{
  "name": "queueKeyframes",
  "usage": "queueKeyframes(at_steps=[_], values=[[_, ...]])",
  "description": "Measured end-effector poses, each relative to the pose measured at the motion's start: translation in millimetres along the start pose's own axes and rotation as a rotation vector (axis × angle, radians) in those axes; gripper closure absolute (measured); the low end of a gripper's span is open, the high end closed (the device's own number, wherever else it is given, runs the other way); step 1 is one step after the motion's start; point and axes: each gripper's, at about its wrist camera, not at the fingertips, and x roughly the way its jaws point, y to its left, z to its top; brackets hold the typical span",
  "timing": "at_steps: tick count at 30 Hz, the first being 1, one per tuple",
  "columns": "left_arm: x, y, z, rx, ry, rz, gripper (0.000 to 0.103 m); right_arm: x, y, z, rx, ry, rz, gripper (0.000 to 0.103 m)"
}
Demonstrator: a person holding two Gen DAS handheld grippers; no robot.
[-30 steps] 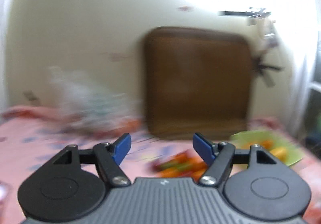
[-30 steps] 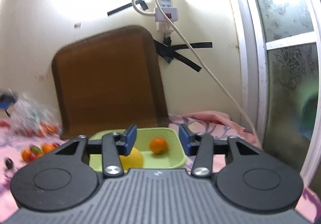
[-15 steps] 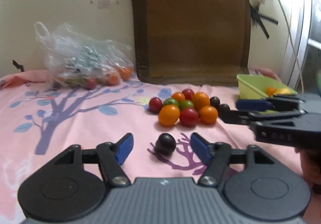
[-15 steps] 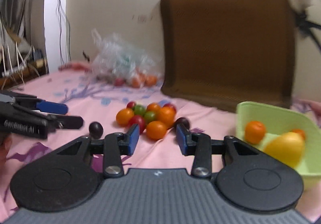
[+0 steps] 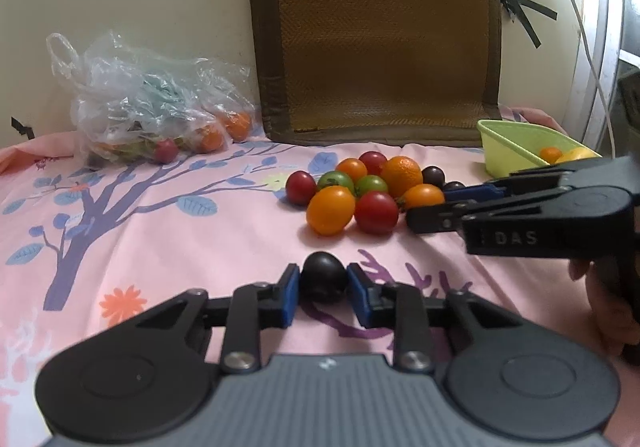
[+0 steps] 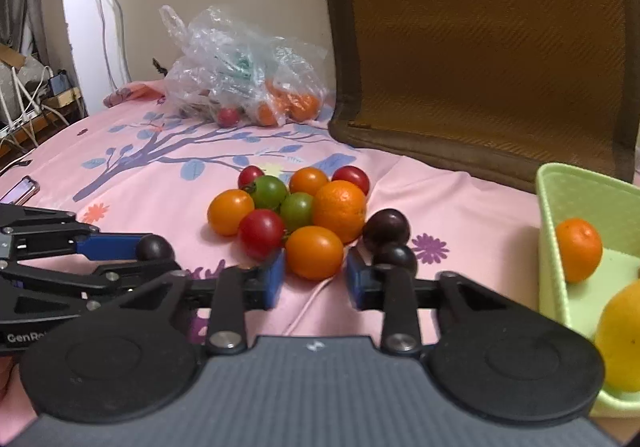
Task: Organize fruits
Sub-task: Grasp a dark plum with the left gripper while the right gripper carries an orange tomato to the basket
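A dark cherry tomato (image 5: pixel 322 275) lies on the pink sheet, and my left gripper (image 5: pixel 323 289) is shut on it, with both blue pads against its sides. The right wrist view shows that gripper (image 6: pixel 156 257) and tomato (image 6: pixel 154 247) at the left. My right gripper (image 6: pixel 315 279) is at the near edge of the tomato pile (image 5: pixel 360 191). Its jaws are closing around an orange tomato (image 6: pixel 314 251), with a thin gap still beside one pad. A green bin (image 6: pixel 560 207) on the right holds a small orange (image 6: pixel 579 249) and a yellow fruit (image 6: pixel 620 339).
A mandarin (image 6: pixel 340 209) and two dark tomatoes (image 6: pixel 386 229) sit in the pile beside the right finger. A plastic bag of fruit (image 5: pixel 152 115) lies at the back left. A brown cushion (image 5: pixel 376 39) leans on the wall. A phone (image 6: pixel 22 189) rests at the sheet's left edge.
My left gripper came down over the dark tomato and closed on it. My right gripper swung left from the green bin to the pile, and its jaws narrowed around the orange tomato.
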Motion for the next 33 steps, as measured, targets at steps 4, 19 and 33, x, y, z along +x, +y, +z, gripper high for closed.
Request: queueKeyframes(at_steps=[4, 19, 33], values=[[-12, -2, -4, -0.040, -0.018, -0.049, 0.077, -17, 3, -7, 0.001, -0.039, -0.014, 0.070], [-30, -142, -24, 0.210, -0.002, -0.319, 0.077, -147, -10, -102, 0.046, -0.059, -0.212, 0.069], [-26, -151, -29, 0.247, 0.003, -0.260, 0.077, -151, -19, -115, 0.075, -0.072, -0.183, 0.066]])
